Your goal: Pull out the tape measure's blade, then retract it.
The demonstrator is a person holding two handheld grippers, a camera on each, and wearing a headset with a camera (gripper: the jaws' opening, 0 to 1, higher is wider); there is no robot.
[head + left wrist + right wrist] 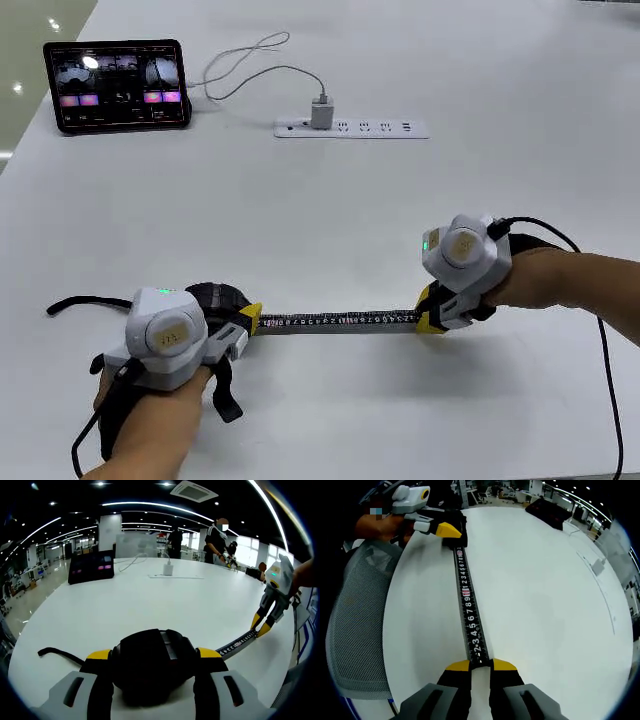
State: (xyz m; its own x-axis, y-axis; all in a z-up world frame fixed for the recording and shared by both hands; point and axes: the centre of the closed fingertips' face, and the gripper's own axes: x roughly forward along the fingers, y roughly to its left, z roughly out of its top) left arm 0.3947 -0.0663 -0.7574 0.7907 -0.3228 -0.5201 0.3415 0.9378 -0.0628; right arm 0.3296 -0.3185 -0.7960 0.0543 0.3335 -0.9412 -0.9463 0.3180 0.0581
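In the head view the left claw point(242, 324) sits at about 7 o'clock on the smooth white worktop point(330, 220). Its yellow-tipped jaws are spread wide and clamped on the flanks of the tape measure point(218, 298), a rounded black case with a matte, rubbery look. A thin black wrist strap point(80, 303) trails from the case toward 9 o'clock and lies flat on the worktop.

The blade point(335, 320) runs out of the case toward 3 o'clock. It is a narrow dark strip printed with pale numerals and some red marks, stretched straight and low over the surface. The right claw point(428, 312), at about 4 o'clock, has its yellow tips drawn almost together and nips the blade's free end between them.

Far across the worktop, at 10 o'clock, a dark slab tablet point(117, 85) stands propped with its screen lit. Near 12 o'clock lies a flat white power strip point(352, 128) carrying a boxy white charger point(322, 112). The charger's thin cable point(250, 62) loops toward the tablet.
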